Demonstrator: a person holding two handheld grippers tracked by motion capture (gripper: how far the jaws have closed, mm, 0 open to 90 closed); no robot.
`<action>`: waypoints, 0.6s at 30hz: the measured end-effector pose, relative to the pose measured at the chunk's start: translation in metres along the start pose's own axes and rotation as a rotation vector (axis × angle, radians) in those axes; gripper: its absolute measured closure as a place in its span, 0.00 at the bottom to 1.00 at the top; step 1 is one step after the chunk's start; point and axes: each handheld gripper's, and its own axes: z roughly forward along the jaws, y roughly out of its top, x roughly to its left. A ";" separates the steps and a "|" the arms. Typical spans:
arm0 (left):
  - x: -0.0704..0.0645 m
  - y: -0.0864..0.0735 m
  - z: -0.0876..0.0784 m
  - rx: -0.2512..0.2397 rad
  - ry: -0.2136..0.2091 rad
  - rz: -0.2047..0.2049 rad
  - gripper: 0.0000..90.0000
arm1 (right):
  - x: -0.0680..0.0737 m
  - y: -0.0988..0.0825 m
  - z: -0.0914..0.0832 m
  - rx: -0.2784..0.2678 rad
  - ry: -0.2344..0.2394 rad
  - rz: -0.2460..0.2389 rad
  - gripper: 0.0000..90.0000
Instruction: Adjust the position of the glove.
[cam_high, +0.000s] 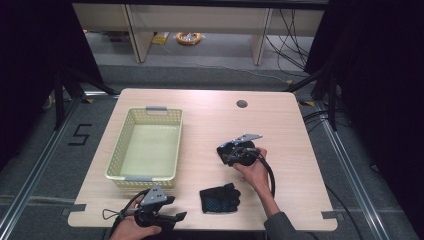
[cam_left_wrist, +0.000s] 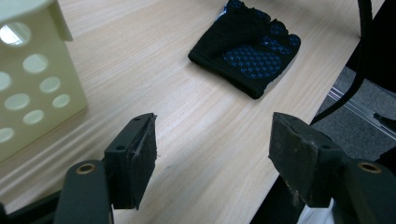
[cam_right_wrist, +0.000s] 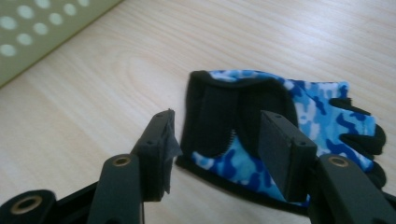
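A black fingerless glove (cam_high: 220, 198), palm up with blue dots (cam_left_wrist: 247, 46), lies near the front edge of the table. My left gripper (cam_high: 179, 216) is to its left at the table's front edge. Its jaws (cam_left_wrist: 215, 126) stand open and point at that glove with nothing between them. A second glove, blue camouflage with a black cuff (cam_right_wrist: 322, 107), lies flat on the wood under my right gripper (cam_high: 227, 151). The right gripper (cam_right_wrist: 217, 123) is open. Its jaws straddle the cuff end and the pads do not press on it.
A pale yellow perforated basket (cam_high: 120, 150) stands empty on the left half of the table, and its corner (cam_left_wrist: 32, 79) is close to my left gripper. A cable hole (cam_high: 242, 104) is at the back. The table's front edge (cam_left_wrist: 299, 102) runs just right of the black glove.
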 end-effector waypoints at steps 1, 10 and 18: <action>0.001 0.000 0.000 -0.001 0.000 0.013 0.35 | -0.002 0.000 0.002 -0.007 0.000 -0.012 0.53; 0.000 -0.008 0.000 0.031 0.048 0.054 0.29 | -0.005 0.009 0.010 0.012 -0.005 -0.040 0.52; -0.005 -0.009 0.004 0.015 0.036 0.066 0.30 | -0.003 0.010 0.026 0.050 -0.020 -0.057 0.56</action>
